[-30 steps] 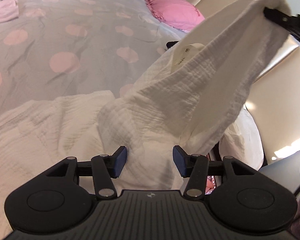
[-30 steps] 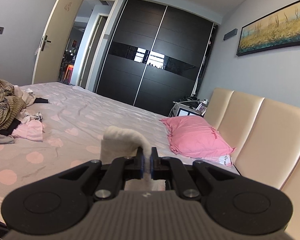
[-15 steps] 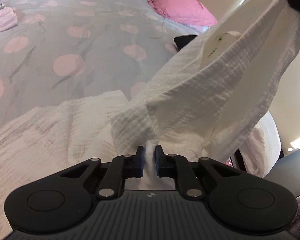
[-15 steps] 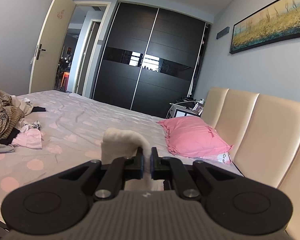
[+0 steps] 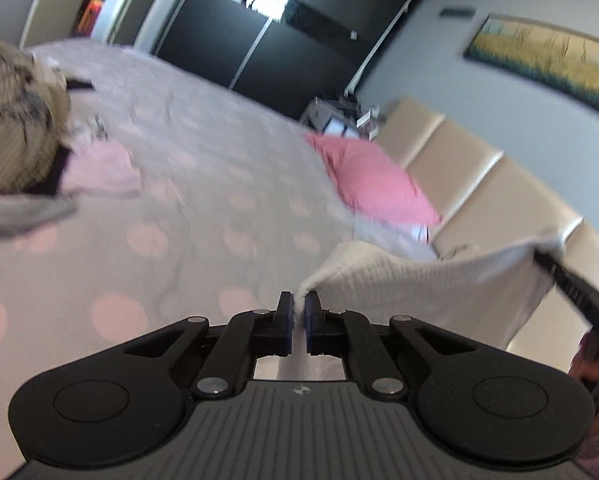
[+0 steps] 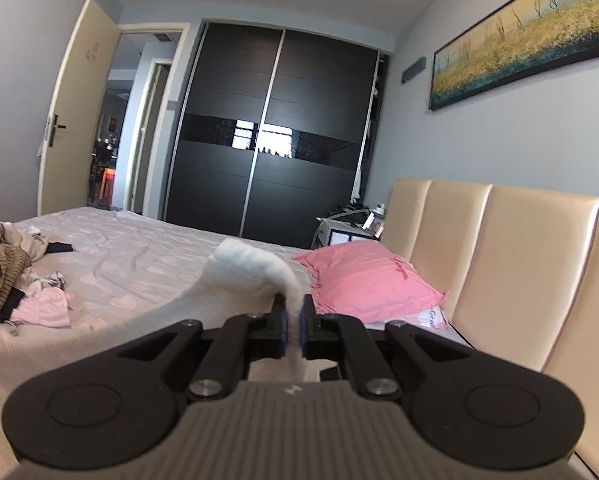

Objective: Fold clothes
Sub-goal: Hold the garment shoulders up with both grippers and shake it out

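The white garment [image 5: 419, 284] hangs stretched above the bed [image 5: 187, 200], near its headboard edge: the left tongs [image 5: 295, 312], just closed, and the right tongs [image 6: 293, 320] each clench an edge, likely to spread it for folding.

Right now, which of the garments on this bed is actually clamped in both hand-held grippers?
The white textured garment, stretched between the left hand-held gripper and right hand-held gripper. The pale pink garment and brown striped pile lie untouched on the bed.
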A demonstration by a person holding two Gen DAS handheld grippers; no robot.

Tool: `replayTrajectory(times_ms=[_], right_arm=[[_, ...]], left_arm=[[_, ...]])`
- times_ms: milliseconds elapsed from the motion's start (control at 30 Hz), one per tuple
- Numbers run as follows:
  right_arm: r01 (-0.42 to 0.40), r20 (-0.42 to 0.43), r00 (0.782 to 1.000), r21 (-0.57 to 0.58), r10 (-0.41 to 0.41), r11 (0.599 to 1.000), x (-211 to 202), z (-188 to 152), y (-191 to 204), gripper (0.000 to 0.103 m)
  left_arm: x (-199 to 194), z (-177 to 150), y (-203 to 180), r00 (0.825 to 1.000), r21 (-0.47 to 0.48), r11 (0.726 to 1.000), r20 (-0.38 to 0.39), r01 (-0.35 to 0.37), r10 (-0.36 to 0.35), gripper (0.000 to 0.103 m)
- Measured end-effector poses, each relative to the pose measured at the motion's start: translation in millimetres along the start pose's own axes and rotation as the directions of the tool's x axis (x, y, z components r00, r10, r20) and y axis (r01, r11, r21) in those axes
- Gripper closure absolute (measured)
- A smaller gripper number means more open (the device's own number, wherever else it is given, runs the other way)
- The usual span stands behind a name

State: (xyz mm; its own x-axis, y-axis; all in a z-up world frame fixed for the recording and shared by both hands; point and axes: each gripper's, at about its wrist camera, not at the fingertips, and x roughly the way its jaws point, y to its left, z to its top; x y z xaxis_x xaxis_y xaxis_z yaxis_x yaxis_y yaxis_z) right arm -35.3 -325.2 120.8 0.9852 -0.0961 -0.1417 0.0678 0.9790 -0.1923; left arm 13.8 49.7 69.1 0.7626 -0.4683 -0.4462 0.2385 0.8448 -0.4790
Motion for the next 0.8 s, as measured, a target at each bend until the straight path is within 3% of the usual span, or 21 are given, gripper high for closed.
replayTrajectory(times_ms=[133, 233, 333, 467, 567, 667, 800], right_arm=[[-0.037, 0.086, 0.995, -0.042, 0.041, 0.998, -24.4, 27.4, 13.6, 0.096], [-0.080, 0.146, 0.986, -0.028, 0.083, 0.996, -47.9, 61.2, 11.3, 0.096], [-0.121, 0.228, 0.966, -0.011, 0.120, 0.993, -79.7, 101.6, 4.5, 0.096], [-0.131, 0.378, 0.916, -0.034, 0.135, 0.991, -134.0, 148.7, 3.1, 0.096], [-0.133, 0.465, 0.875, -0.036, 0.135, 0.990, -172.1, 170.1, 4.2, 0.096], [-0.137, 0.528, 0.839, -0.030, 0.132, 0.990, -202.6, 181.9, 5.6, 0.096], [-0.129, 0.609, 0.785, -0.022, 0.116, 0.991, -237.4, 191.0, 8.8, 0.096]], left_arm=[[-49.4, 46.6, -11.6, 0.986, 0.070, 0.998, 0.169, 0.000, -0.012, 0.099], [-93.5, 82.5, -32.8, 0.947, 0.151, 0.988, 0.314, 0.015, -0.062, 0.099], [-145.3, 105.2, -60.1, 0.876, 0.242, 0.970, 0.463, 0.025, -0.138, 0.099], [-216.4, 116.2, -96.0, 0.739, 0.355, 0.935, 0.626, 0.015, -0.249, 0.099], [-258.7, 112.1, -113.6, 0.660, 0.401, 0.916, 0.685, 0.013, -0.309, 0.099], [-286.0, 108.6, -126.1, 0.608, 0.425, 0.905, 0.714, 0.016, -0.346, 0.099], [-311.9, 106.1, -140.7, 0.555, 0.440, 0.898, 0.742, 0.021, -0.377, 0.099]])
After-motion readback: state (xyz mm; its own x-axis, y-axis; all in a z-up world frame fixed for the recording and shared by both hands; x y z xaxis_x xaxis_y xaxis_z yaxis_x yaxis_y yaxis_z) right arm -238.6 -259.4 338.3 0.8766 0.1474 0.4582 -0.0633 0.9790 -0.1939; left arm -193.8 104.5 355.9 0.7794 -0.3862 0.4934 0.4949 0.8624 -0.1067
